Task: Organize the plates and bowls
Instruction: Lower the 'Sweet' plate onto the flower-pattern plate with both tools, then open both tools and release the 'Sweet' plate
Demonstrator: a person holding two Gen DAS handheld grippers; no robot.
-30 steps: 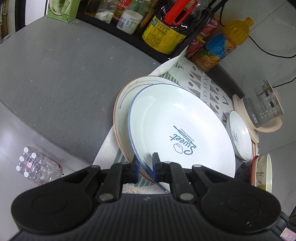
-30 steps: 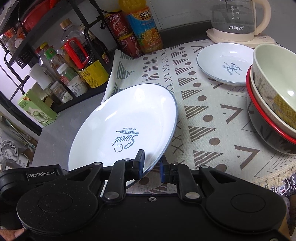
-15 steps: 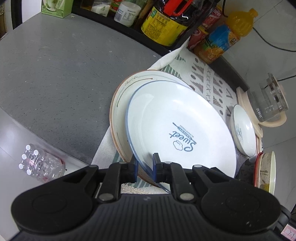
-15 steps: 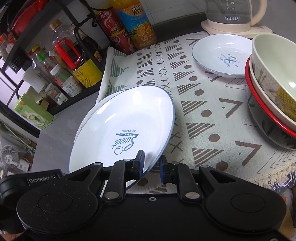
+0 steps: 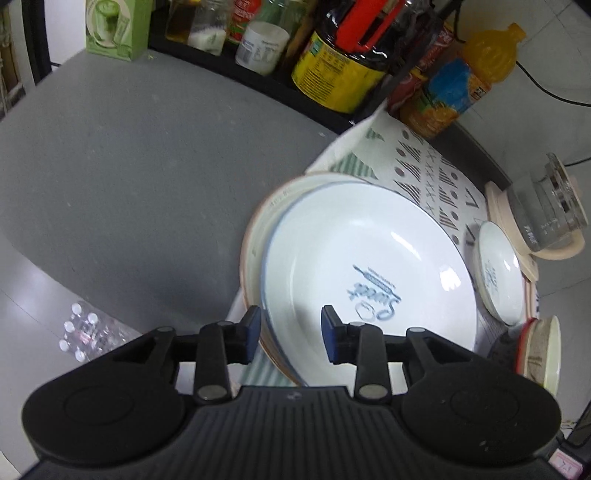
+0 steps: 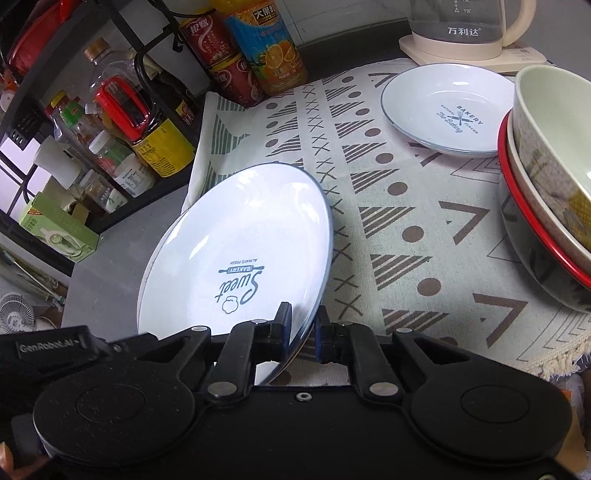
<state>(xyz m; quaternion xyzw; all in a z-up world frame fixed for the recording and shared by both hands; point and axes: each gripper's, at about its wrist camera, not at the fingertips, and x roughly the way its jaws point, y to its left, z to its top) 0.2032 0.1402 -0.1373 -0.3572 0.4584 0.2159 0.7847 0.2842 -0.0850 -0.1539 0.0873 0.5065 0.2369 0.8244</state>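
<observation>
A large white blue-rimmed "Sweet Bakery" plate (image 5: pixel 369 284) (image 6: pixel 236 251) lies tilted on a larger orange-rimmed plate (image 5: pixel 255 236). My left gripper (image 5: pixel 290 334) is open, its jaws apart on either side of the plates' near rim. My right gripper (image 6: pixel 302 326) is shut on the white plate's rim at its right edge. A small white "Bakery" plate (image 5: pixel 498 277) (image 6: pixel 448 110) sits on the patterned cloth (image 6: pixel 399 221). Stacked bowls (image 6: pixel 546 192) (image 5: pixel 535 354), cream inside red-rimmed black, stand at the right.
A glass kettle (image 6: pixel 465 26) (image 5: pixel 546 206) on its cream base stands behind the small plate. Juice bottle (image 6: pixel 266 48) (image 5: pixel 465 81), red cans (image 6: pixel 218 55) and a rack of condiment bottles (image 6: pixel 122 122) line the back. The grey counter (image 5: pixel 129 166) extends left of the cloth.
My left gripper has opened and let go of the white plate's rim. The plate has settled lower onto the orange-rimmed plate. My right gripper still clamps it.
</observation>
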